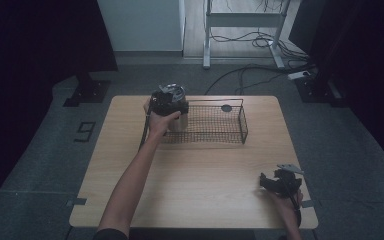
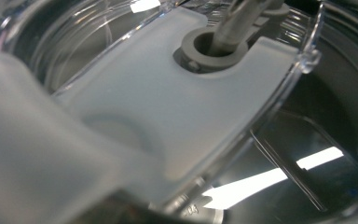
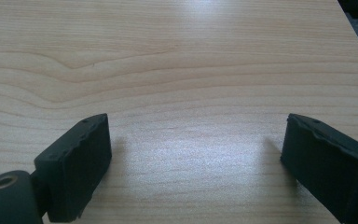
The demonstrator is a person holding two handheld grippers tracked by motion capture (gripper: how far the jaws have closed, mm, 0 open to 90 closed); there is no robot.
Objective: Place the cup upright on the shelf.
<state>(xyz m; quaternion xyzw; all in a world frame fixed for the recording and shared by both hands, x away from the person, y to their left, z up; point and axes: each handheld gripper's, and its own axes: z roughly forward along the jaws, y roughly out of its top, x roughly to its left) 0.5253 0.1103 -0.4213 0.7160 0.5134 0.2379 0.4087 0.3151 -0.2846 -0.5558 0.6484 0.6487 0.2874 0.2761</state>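
Left claw sits at the left end of the wire basket on the tabletop, at a metal cup there; whether it grips I cannot tell. Right claw rests near the tabletop's right front corner.

Left gripper view: a clear lid with a frosted tab, very close.

Right gripper view: right claw spread wide, released, over bare wood.

Right gripper: two black jaws spread wide apart, nothing between them, above pale wood-grain table.
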